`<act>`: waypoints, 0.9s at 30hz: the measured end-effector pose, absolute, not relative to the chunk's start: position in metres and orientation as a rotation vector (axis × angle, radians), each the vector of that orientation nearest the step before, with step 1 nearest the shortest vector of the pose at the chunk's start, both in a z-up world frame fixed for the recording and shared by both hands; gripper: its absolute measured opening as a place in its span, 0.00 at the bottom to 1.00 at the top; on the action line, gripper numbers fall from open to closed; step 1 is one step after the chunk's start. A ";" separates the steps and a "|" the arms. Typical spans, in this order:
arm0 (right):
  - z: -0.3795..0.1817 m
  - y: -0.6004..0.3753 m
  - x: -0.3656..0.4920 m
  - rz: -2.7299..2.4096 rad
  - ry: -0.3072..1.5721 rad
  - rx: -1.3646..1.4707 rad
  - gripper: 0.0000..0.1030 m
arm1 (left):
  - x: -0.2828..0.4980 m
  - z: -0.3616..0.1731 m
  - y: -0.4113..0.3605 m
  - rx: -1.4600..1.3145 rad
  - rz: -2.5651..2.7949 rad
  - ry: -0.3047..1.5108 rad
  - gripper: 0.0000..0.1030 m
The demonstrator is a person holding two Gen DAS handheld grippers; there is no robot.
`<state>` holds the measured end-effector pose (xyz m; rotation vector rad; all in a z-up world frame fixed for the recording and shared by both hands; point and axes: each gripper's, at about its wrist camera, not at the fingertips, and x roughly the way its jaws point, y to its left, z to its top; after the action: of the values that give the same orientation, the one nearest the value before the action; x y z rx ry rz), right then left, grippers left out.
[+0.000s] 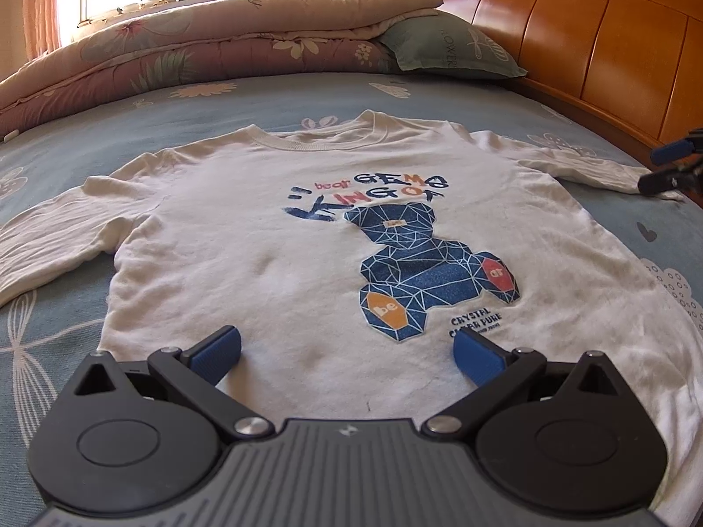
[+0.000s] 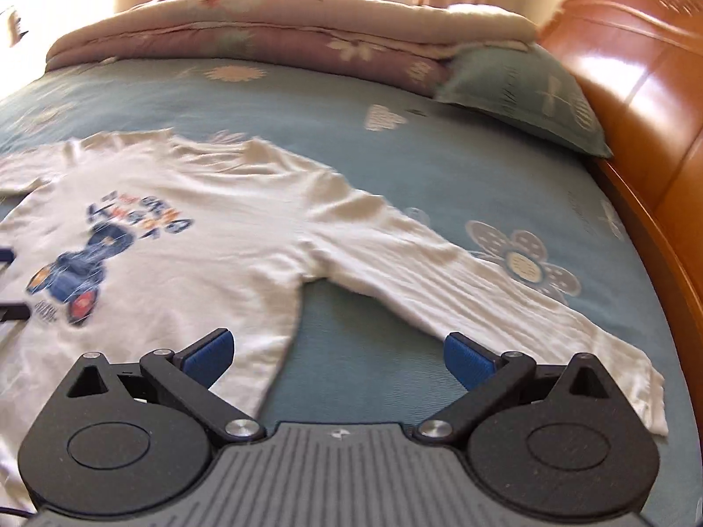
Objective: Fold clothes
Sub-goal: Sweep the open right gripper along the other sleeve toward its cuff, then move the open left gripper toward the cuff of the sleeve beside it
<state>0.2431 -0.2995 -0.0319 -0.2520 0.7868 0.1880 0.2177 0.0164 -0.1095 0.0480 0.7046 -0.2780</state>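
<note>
**Shirt flat on bed, both grippers spread**

I see the white long-sleeved shirt [image 1: 272,237] lying face up on the blue floral bedsheet [image 1: 66,162], sleeves out to either side, bear print [image 1: 422,268] upward. My left gripper [image 1: 347,351] sits over the hem, fingers spread wide, holding nothing. My right gripper [image 2: 336,353] is over the gap between body and right sleeve [image 2: 461,281], fingers likewise apart and empty. Right view is blurred. Folded quilt [image 1: 211,48] and pillow [image 1: 452,48] lie near the headboard [image 1: 593,30].
</note>
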 end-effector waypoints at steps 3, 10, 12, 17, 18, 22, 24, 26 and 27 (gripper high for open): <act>-0.053 -0.263 0.230 0.236 0.816 -0.235 1.00 | 0.219 -0.110 0.017 0.043 -0.273 0.706 0.99; -0.100 -0.231 0.212 0.158 0.866 -0.098 1.00 | 0.220 -0.111 0.013 0.054 -0.249 0.716 0.99; -0.102 -0.234 0.209 0.143 0.860 -0.053 1.00 | 0.220 -0.111 0.013 0.054 -0.249 0.717 0.99; -0.106 -0.236 0.201 0.131 0.818 -0.031 1.00 | 0.221 -0.109 0.014 0.048 -0.250 0.735 0.99; -0.107 -0.237 0.199 0.131 0.801 -0.027 1.00 | 0.221 -0.109 0.014 0.049 -0.249 0.740 0.99; -0.108 -0.238 0.197 0.137 0.779 -0.024 1.00 | 0.219 -0.107 0.015 0.049 -0.248 0.748 0.99; -0.109 -0.239 0.197 0.143 0.779 -0.019 1.00 | 0.217 -0.105 0.016 0.035 -0.244 0.746 0.99; -0.109 -0.239 0.197 0.147 0.772 -0.022 1.00 | 0.216 -0.104 0.016 0.022 -0.252 0.739 0.99; -0.109 -0.239 0.197 0.147 0.770 -0.021 1.00 | 0.216 -0.105 0.015 0.031 -0.257 0.740 0.99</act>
<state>0.1965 -0.2392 -0.1086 -0.0215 0.7701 0.1474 0.2158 0.0150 -0.1050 0.0309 0.7399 -0.2575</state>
